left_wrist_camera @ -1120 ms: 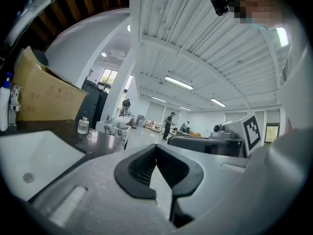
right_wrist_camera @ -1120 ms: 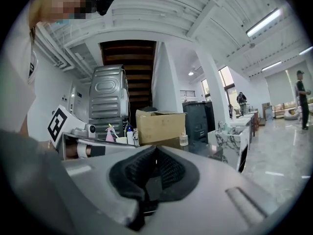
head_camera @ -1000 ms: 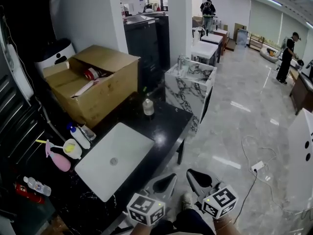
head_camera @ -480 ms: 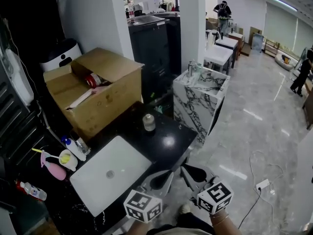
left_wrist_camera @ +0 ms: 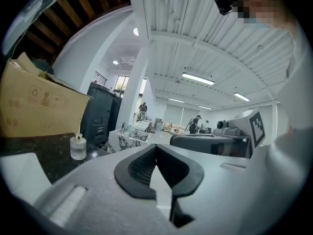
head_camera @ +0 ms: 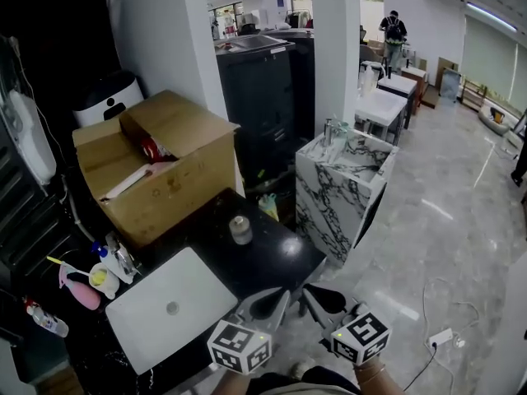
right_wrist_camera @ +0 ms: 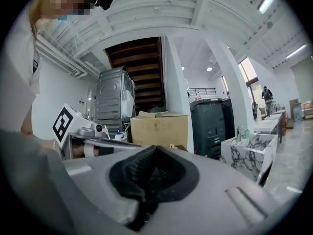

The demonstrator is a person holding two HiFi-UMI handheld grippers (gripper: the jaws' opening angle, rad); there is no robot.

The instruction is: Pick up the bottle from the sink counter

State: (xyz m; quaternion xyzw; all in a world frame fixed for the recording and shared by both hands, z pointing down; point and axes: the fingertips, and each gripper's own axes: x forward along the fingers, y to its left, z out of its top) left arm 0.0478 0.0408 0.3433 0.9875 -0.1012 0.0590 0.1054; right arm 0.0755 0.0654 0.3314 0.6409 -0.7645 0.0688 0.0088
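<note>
Two hand-held grey grippers hang side by side at the near edge of the glossy black sink counter [head_camera: 276, 253]. The left gripper [head_camera: 276, 301] and the right gripper [head_camera: 317, 297] each have their jaws pressed together with nothing between them. The small clear glass bottle [head_camera: 240, 230] with a pale cap stands upright toward the counter's far edge, beyond the white rectangular basin [head_camera: 169, 307] and well apart from both grippers.
</note>
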